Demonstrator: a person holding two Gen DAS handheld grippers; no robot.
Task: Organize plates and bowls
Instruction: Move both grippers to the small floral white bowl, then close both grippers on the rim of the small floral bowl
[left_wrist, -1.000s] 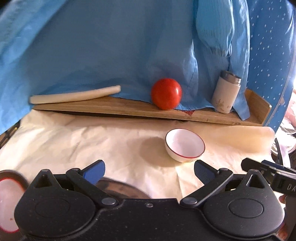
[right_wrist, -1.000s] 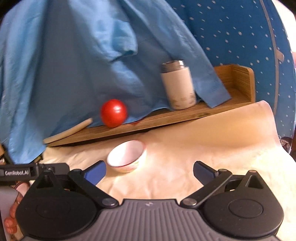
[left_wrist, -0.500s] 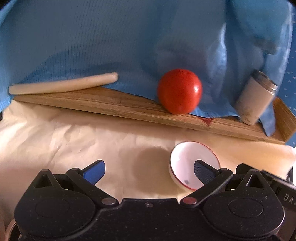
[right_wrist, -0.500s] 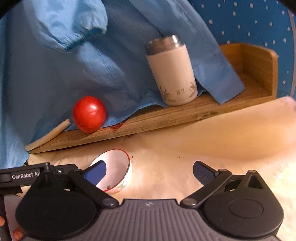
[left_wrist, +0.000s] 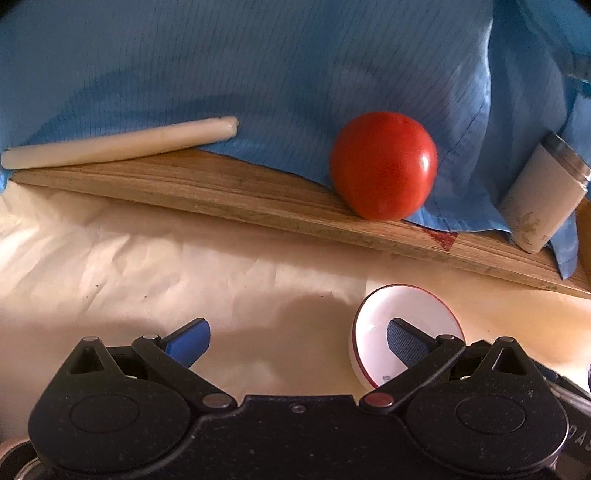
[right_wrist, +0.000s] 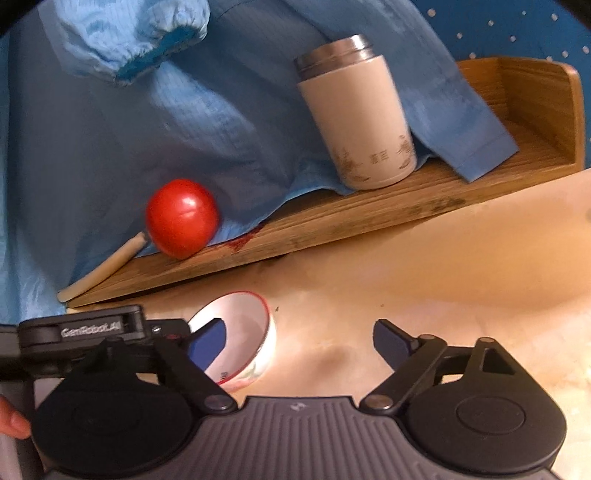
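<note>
Near the tabletop's (left_wrist: 184, 266) back edge, before the wooden shelf (left_wrist: 258, 199), stands the white bowl (left_wrist: 406, 314). The left tongs (left_wrist: 297, 334) gape, one finger over the bowl's hollow. The right tongs (right_wrist: 299, 341) are closing, one finger inside the bowl, not yet pinching its rim.

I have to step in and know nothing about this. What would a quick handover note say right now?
Left tool: open, holding nothing; one finger sits over the bowl.
Right tool: closing, holding nothing; one finger reaches into the bowl, the other stands outside.
The bowl sits on the pale cloth, before the wooden shelf.
Done: nothing gripped yet.
Left: grip the bowl and put it away.
</note>
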